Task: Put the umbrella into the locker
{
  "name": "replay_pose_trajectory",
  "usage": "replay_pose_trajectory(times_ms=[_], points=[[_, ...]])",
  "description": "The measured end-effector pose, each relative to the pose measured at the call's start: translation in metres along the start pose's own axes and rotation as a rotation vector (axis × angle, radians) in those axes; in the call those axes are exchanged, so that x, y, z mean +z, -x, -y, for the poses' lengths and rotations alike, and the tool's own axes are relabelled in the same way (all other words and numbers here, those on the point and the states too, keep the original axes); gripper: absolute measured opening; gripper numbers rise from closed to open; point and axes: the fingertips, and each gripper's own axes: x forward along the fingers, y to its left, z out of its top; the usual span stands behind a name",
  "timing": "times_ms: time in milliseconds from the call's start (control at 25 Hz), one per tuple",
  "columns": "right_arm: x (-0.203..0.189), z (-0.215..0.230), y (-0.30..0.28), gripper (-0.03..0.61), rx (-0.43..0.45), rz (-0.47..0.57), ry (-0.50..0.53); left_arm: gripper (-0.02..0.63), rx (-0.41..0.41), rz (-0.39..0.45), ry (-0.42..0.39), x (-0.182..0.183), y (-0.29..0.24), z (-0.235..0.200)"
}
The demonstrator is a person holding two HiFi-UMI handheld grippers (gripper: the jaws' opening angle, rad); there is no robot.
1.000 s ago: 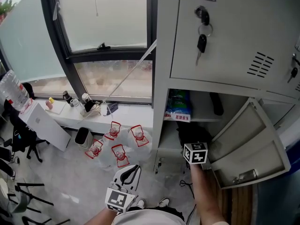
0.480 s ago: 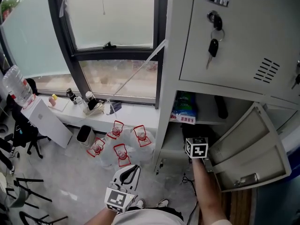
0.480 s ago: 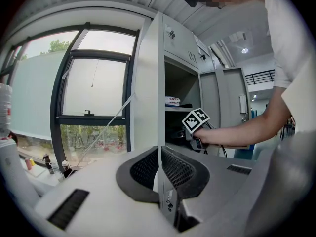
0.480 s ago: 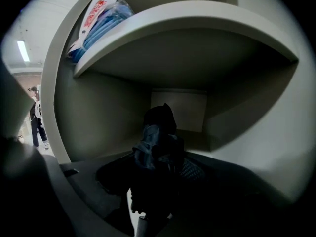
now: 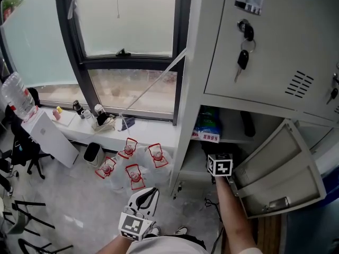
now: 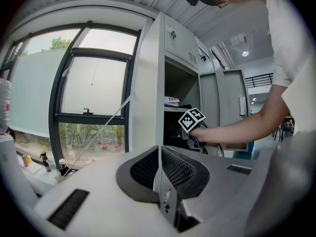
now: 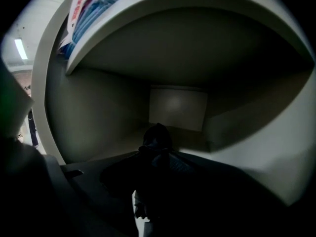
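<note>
Right claw (image 7: 157,171) nudged under locker shelf (image 5: 233,139), closing round umbrella (image 7: 157,138); left claw (image 6: 159,168) closed.

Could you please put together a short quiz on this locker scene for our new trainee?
1. True or false: the left tool grips something.
2. What hangs from the lock of the closed upper locker door? A) keys B) a bag C) a towel
3. Fill in: the red-handled water jugs stand on the ____.
Key: 1 false, its jaws are together on nothing; 2 A; 3 floor.
</note>
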Motion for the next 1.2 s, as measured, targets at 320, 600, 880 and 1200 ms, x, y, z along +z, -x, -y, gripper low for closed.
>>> replay_pose_trajectory(times_ms=[320, 600, 880, 1200], points=[[0.003, -0.001, -0.004, 0.107, 0.006, -0.006, -0.019, 0.034, 0.002, -0.007, 0.013, -0.004, 0.003, -0.005], [0.009, -0.014, -0.004, 0.067, 0.048, 0.015, -0.108, 0.034, -0.014, 0.002, 0.022, -0.003, 0.002, -0.004], [0.014, -0.026, -0.001, 0.025, 0.068, 0.039, -0.143, 0.034, -0.020, 0.005, 0.038, -0.006, 0.003, -0.003], [0.010, -0.015, 0.005, 0.023, 0.052, 0.022, -0.123, 0.034, -0.014, 0.015, 0.047, -0.008, 0.007, -0.008]])
